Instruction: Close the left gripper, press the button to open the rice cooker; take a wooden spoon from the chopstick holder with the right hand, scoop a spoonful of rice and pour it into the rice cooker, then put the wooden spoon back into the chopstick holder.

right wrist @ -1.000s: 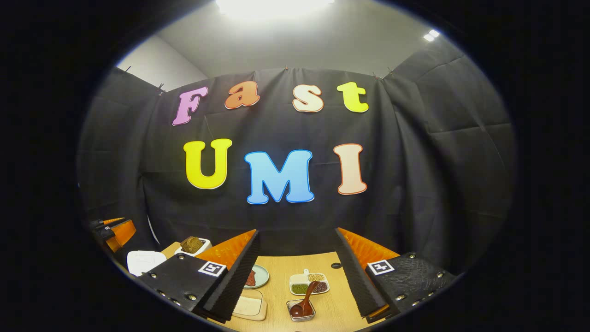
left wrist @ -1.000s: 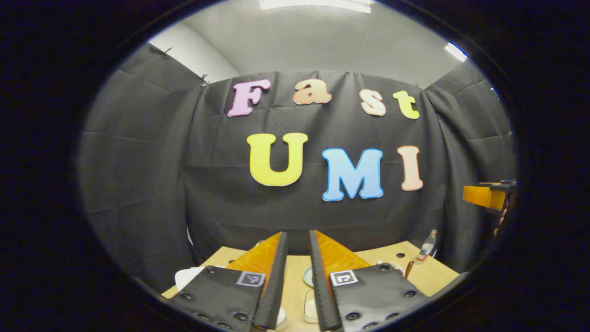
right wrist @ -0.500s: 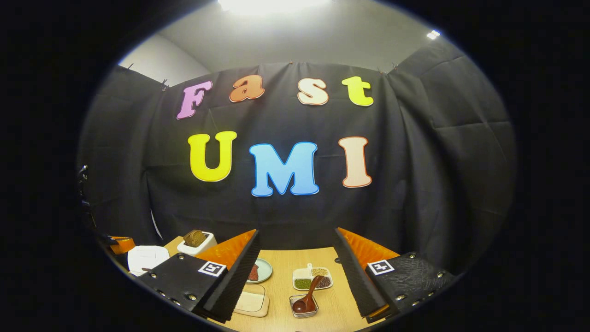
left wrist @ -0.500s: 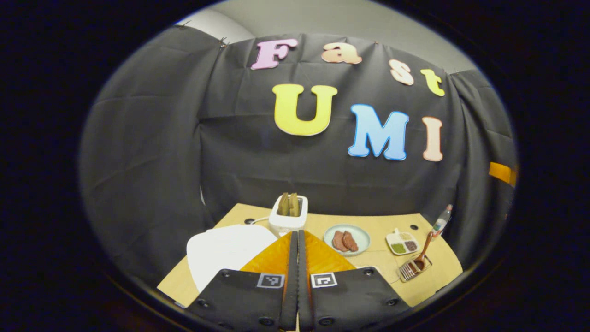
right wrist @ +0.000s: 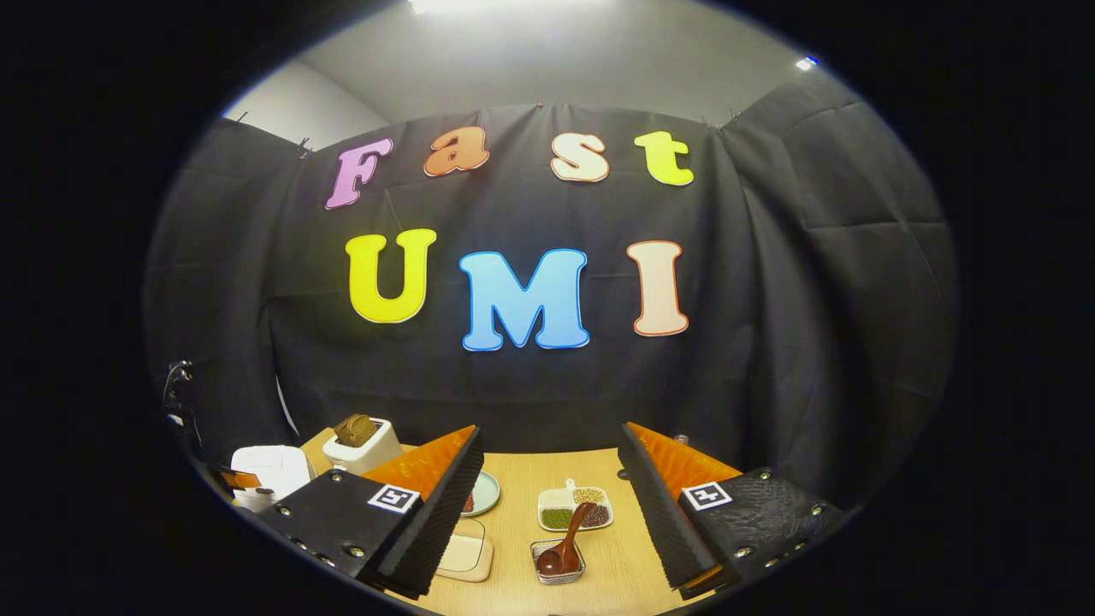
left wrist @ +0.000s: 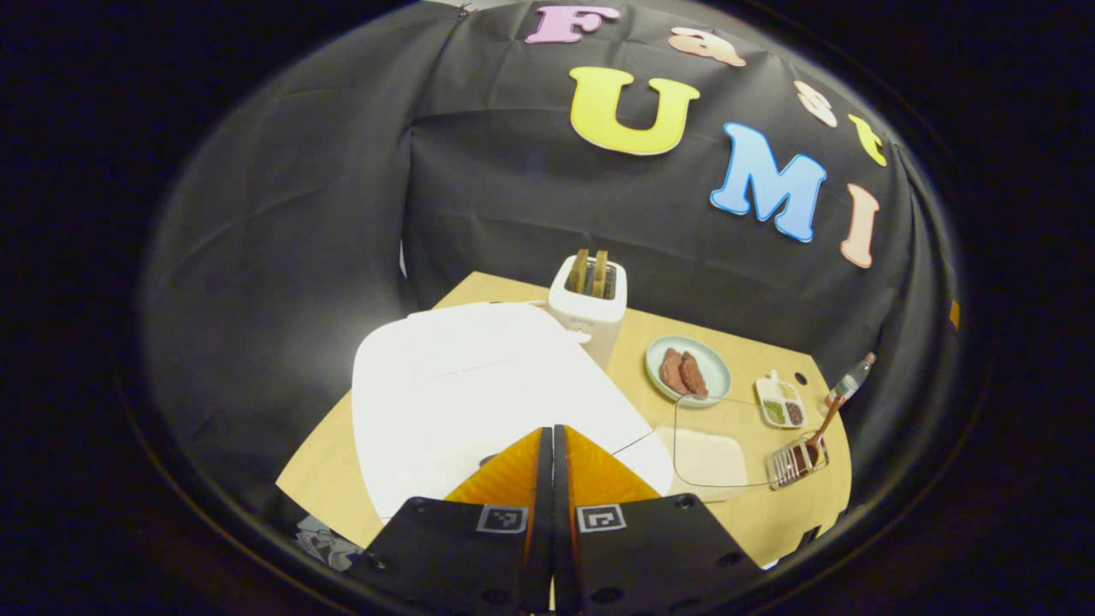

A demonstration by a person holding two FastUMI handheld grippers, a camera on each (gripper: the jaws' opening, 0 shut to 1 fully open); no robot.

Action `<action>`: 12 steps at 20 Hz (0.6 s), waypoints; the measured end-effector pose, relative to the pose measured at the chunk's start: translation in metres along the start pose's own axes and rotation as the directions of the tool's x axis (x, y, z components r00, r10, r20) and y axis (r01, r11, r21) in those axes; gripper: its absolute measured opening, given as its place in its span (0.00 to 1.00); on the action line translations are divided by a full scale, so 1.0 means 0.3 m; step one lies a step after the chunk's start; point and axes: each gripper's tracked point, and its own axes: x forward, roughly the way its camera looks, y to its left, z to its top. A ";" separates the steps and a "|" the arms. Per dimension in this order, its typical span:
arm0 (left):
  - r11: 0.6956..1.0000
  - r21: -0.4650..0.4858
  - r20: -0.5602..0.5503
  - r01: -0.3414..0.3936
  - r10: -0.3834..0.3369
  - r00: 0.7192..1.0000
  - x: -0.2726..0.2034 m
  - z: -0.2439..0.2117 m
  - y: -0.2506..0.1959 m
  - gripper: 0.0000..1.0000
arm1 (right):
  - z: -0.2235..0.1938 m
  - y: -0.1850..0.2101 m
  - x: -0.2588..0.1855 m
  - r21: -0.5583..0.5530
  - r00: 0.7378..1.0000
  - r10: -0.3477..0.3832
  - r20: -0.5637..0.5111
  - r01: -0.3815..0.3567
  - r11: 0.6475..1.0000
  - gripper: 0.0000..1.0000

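Left gripper view showed the left gripper [left wrist: 552, 436] with its two fingers pressed flat together, clenched on nothing, its tips poised over the near edge of the white rice cooker [left wrist: 479, 385]. Whether the tips touched the lid could not be told. The rice cooker, lid down, sat at the left end of the wooden table [left wrist: 770, 522]. Just behind it, toward the far edge, stood a white toaster [left wrist: 588, 308] with two slices of bread upright in its slots. To the right of the toaster lay a pale round plate [left wrist: 708, 370] bearing two reddish pieces of meat. Nearer the front edge sat a clear-lidded container of rice [left wrist: 708, 453], beside the cooker. Past it, toward the right end, a small clear chopstick holder [left wrist: 797, 462] held the wooden spoon [left wrist: 823, 423], handle leaning up. A white divided dish [left wrist: 780, 402] of beans and grains lay behind the holder, and a small bottle [left wrist: 849, 387] stood by the right far corner.

Right gripper view showed the right gripper [right wrist: 552, 479] released, fingers wide apart, raised above the table, the wooden spoon [right wrist: 566, 543] in its holder [right wrist: 558, 565] framed between them, untouched.
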 end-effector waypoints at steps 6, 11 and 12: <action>1.000 0.009 -0.050 -0.018 0.018 0.999 0.059 -0.046 0.013 0.07 | -0.005 -0.009 0.004 -0.011 1.000 -0.004 -0.006 0.004 1.000 0.96; 0.999 0.034 -0.086 -0.037 0.040 0.995 0.042 -0.047 0.011 0.11 | -0.010 0.003 0.003 -0.006 1.000 0.004 -0.010 -0.004 1.000 0.96; 0.998 0.043 -0.056 -0.046 0.049 0.997 0.025 -0.019 0.008 0.11 | -0.006 0.001 0.002 -0.009 1.000 0.005 -0.008 -0.005 1.000 0.96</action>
